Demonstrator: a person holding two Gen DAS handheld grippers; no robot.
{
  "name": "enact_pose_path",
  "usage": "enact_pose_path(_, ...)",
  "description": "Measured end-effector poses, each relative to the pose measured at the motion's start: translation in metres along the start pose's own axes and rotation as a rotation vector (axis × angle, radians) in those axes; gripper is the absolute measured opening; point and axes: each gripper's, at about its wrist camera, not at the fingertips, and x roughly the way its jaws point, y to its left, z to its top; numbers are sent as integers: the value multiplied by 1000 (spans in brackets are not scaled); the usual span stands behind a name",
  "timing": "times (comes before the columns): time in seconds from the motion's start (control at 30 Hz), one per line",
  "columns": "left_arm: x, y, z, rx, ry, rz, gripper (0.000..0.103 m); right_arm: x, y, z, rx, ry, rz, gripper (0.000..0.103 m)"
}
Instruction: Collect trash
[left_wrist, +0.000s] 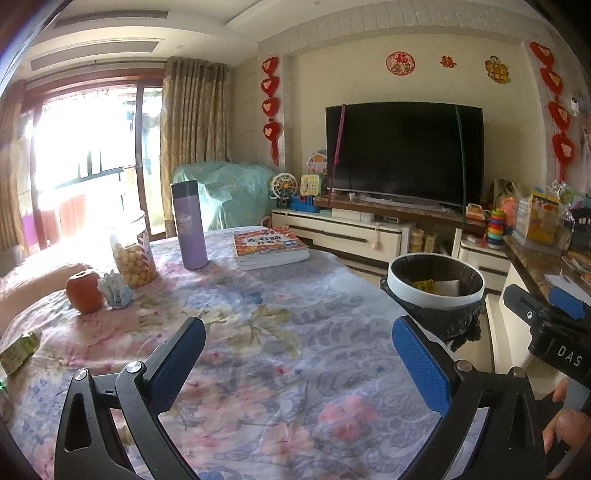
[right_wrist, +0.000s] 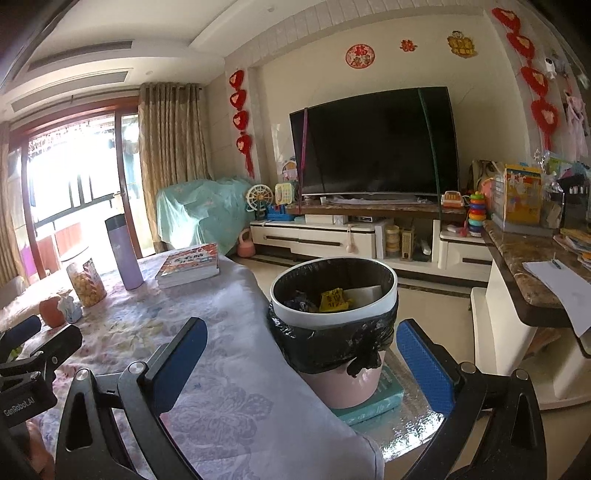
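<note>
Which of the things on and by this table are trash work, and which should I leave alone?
Job:
- bin, already holding a yellow scrap
- apple core
- crumpled wrapper
- green packet

Leave:
- purple flask
- snack jar
- books

Both grippers, left and right, are open and empty.

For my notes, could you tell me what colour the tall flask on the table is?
Lilac flask, dark cap; clearest in the left wrist view.

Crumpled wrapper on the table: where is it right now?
In the left wrist view the crumpled wrapper lies at the table's left, between the partly eaten apple and the snack jar, well away from the trash bin.
</note>
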Motion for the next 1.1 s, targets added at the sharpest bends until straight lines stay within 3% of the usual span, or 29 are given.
enact_pose_path(1.1, 0, 10, -4, -13, -22, -2, 102, -9, 4, 5, -2, -4, 27, 103)
